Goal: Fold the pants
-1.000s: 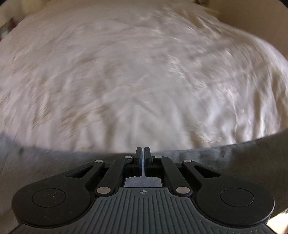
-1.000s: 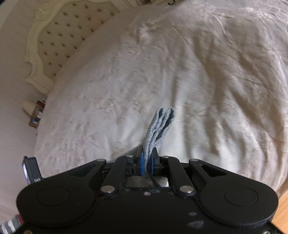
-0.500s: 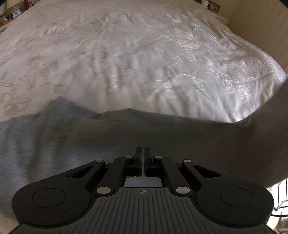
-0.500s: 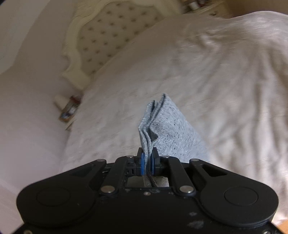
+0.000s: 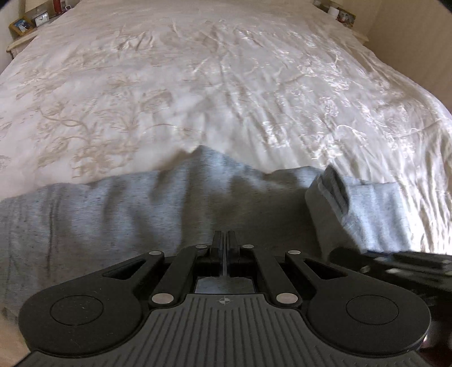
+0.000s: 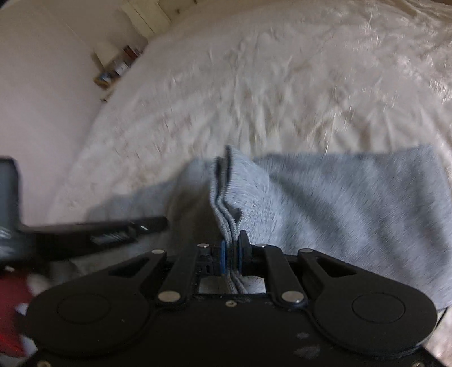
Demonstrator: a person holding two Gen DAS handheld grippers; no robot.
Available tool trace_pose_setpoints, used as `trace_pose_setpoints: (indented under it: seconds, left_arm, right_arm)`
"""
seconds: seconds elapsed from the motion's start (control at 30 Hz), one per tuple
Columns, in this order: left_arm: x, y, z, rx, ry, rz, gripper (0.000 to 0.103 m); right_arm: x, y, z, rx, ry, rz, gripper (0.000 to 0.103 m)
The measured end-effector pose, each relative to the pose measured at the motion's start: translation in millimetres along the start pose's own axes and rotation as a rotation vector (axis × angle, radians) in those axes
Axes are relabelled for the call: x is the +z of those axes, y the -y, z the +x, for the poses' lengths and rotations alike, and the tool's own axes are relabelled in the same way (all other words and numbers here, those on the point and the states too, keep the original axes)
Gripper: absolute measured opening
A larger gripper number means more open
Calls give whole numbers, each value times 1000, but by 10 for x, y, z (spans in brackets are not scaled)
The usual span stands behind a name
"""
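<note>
Grey pants (image 5: pixel 118 209) lie across the near part of a white bed (image 5: pixel 226 84). My left gripper (image 5: pixel 225 240) is shut on a thin edge of the pants fabric, low over the cloth. My right gripper (image 6: pixel 232 245) is shut on several stacked layers of the pants (image 6: pixel 339 203), whose edges stand up between the jaws. In the left wrist view the right gripper (image 5: pixel 395 262) shows at the right, holding a raised fold of the pants. In the right wrist view the left gripper (image 6: pixel 84 234) shows blurred at the left.
The embroidered white bedspread stretches far ahead. Nightstands with small items stand at the far left (image 5: pixel 25 25) and far right (image 5: pixel 341 15) of the bed. A beige wall (image 5: pixel 418 56) runs along the right. Something red (image 6: pixel 14 305) shows at the lower left of the right wrist view.
Both grippers have come down and forward toward the bed with the pants. More grey fabric now lies spread on the bedspread, and the two grippers have come close together.
</note>
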State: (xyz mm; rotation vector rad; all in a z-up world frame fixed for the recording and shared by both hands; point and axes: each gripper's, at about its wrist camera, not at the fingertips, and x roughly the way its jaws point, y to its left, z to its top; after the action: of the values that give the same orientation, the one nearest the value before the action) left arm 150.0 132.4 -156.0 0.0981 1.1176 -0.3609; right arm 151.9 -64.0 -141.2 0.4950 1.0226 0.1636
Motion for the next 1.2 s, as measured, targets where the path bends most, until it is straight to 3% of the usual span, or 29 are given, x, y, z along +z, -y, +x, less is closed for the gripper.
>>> trace_pose_setpoints:
  seconds: [0.13,0.2,0.27,0.43,0.5,0.53,0.73,0.93,1.03,1.2]
  left_arm:
    - [-2,-39,-62,-14,14,-6,3]
    - [3,-6,-94,-27,25,-6,3]
    - [20,79,-124,-41,41,7,3]
    - [-7,384,-81,-86,42,53,3]
    - [-56,492,22,-91,8,67,3]
    - [-80,532,81,-89,-10,75,3]
    - [-242,587,487,-12,-136,87,3]
    - [-252,618,601,29,-164,76,3]
    - [-265,616,554,41,-155,58,3]
    - [-340,490,257,104,-102,1,3]
  right_arm:
    - [-50,-101,59,31,-15,-6,26]
    - [-68,-133,-62,41,-2,-22,40]
    - [-43,-63,-209,37,20,-23,41]
    - [27,373,-436,-26,48,59,40]
    - [98,604,-421,-83,40,91,24]
    - [123,714,-416,-105,37,109,21]
    - [324,1228,-257,-163,16,176,20]
    - [430,1672,-25,-237,-41,248,14]
    - [460,1739,18,-237,-51,248,11]
    - [500,1569,-119,-196,-37,177,17]
